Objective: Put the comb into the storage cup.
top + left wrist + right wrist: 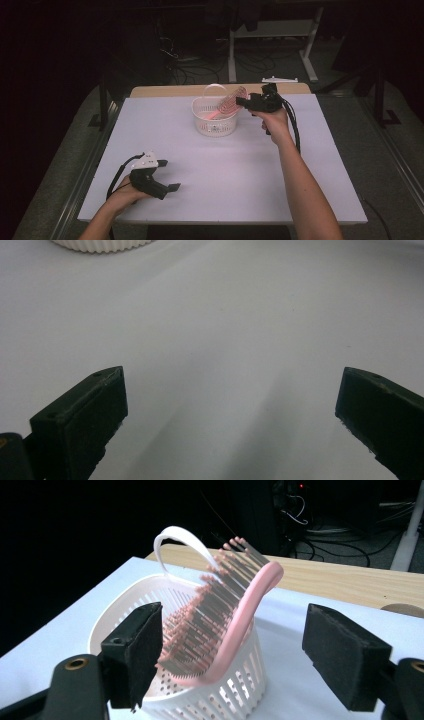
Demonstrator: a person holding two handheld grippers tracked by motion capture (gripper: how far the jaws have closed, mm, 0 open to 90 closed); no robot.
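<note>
Hairbrush (235, 615) leaning upright in far basket (215, 125), just left of right gripper (250, 102), jaws standing open, holding nothing; left gripper (167, 175) resting near, wide open, empty.

Pink hairbrush (227, 620) propped tilted in white slotted basket (215, 126), bristles faced left, basket set at table's far middle.

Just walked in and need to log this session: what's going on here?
A person works at a white table with a hand-held gripper in each hand. A pink hairbrush leans in a white basket, its end sticking up over the rim. The right hand-held gripper is open beside it, not gripping. The left hand-held gripper is open over bare table.
</note>
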